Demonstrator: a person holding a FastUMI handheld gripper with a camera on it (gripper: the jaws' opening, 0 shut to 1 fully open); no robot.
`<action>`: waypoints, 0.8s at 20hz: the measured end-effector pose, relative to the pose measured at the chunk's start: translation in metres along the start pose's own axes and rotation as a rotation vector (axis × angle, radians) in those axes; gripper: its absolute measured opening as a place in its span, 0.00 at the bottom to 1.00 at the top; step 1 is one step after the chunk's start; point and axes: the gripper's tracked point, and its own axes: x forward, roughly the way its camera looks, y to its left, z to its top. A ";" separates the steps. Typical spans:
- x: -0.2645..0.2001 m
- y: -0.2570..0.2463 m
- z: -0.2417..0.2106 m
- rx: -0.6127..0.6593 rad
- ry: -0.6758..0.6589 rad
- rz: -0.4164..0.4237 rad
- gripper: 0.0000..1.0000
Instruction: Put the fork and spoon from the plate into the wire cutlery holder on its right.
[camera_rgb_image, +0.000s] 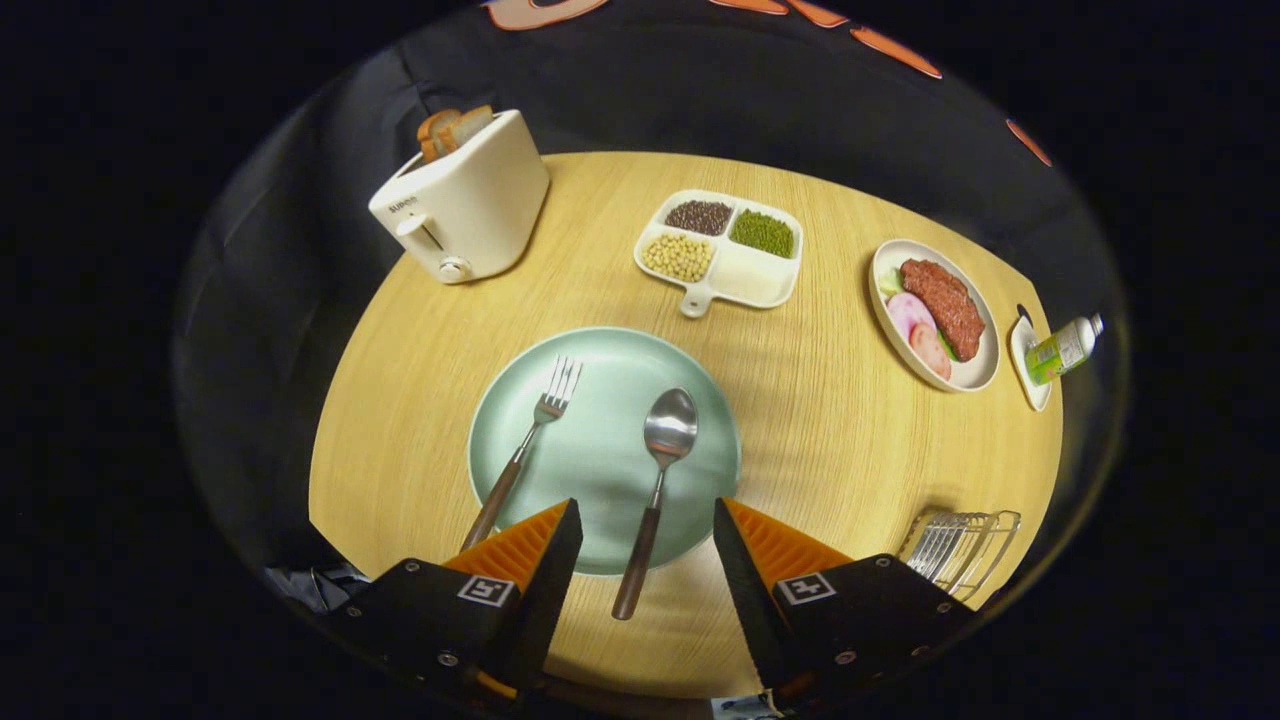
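The fork (525, 450) and spoon (655, 492) are seen lying side by side on the plate (600, 350), fork to the left of the spoon, with both handles sticking out over the plate's near rim onto the tabletop (820, 420). The gripper (645, 545) is held above the plate's near edge with its jaws wide apart and nothing held, and the spoon's handle is seen between them. Both tools look light, stiff and a bit slippery at the shiny end, so the dark handle is likely best gripped before being carried to the holder (962, 548), right of the plate.
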 end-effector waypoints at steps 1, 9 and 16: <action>0.007 0.001 -0.002 0.025 0.030 -0.004 0.79; 0.050 -0.003 -0.027 0.088 0.176 -0.080 0.41; 0.064 -0.004 -0.031 0.191 0.175 -0.073 0.05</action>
